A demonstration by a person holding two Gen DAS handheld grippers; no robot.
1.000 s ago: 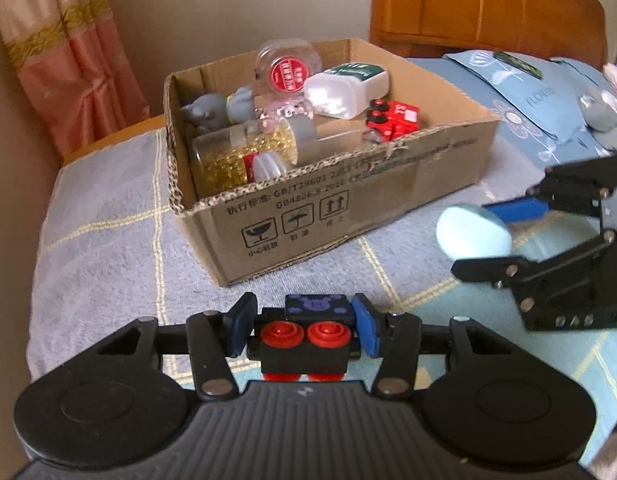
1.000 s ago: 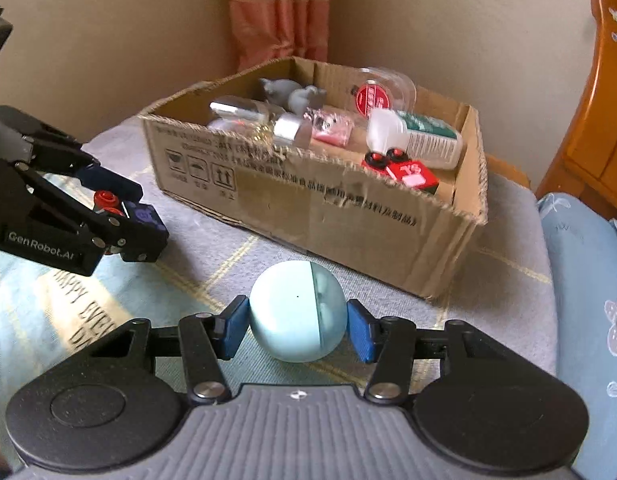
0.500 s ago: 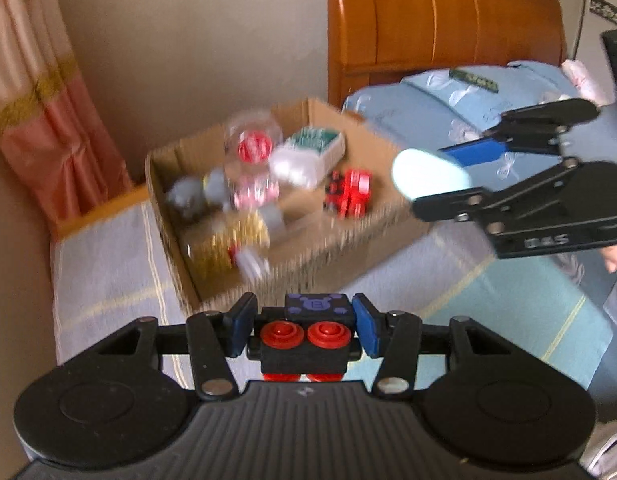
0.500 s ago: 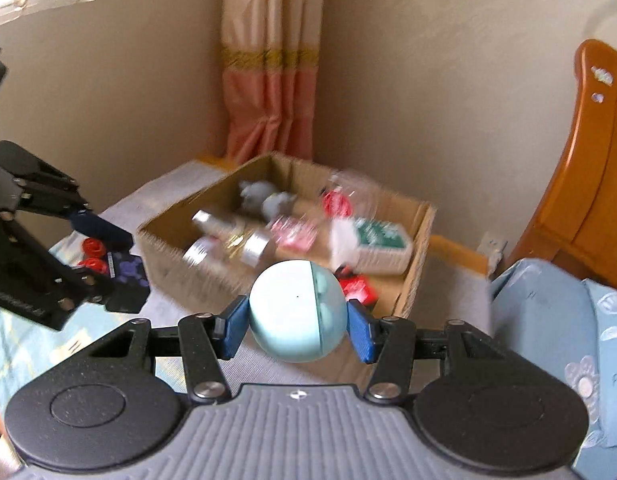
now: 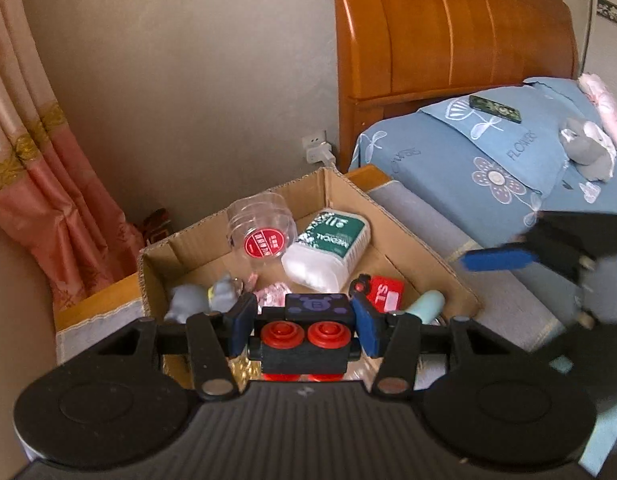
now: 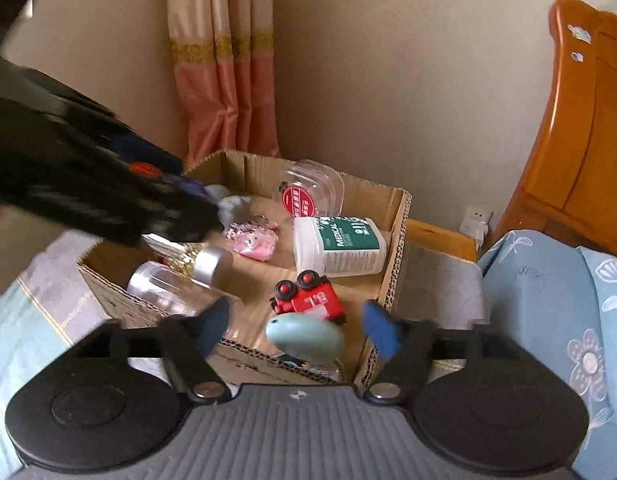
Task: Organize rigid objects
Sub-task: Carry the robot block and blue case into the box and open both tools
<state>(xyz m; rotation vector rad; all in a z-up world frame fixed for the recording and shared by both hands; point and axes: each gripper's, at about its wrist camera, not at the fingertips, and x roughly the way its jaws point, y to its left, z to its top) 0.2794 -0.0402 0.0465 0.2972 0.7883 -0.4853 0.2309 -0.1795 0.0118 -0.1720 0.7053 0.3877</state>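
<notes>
The left gripper (image 5: 304, 326) is showing a black body with fine ribs running along its top, and a small pale mark is sitting on the near middle rib. On each side a wide rounded lobe is carrying a flat round disc. Two black link bars are ending in silver screws (image 5: 213, 387). Its fingers (image 5: 240, 322) are wearing dark blue pads.

The right gripper (image 6: 296, 330) is looking the same: a grey-black ribbed body, two round lobes, silver screws (image 6: 382, 391) on the bars, and blue pads on its fingers (image 6: 378, 330). In the left wrist view its side is appearing blurred, black with small silver rivets.
</notes>
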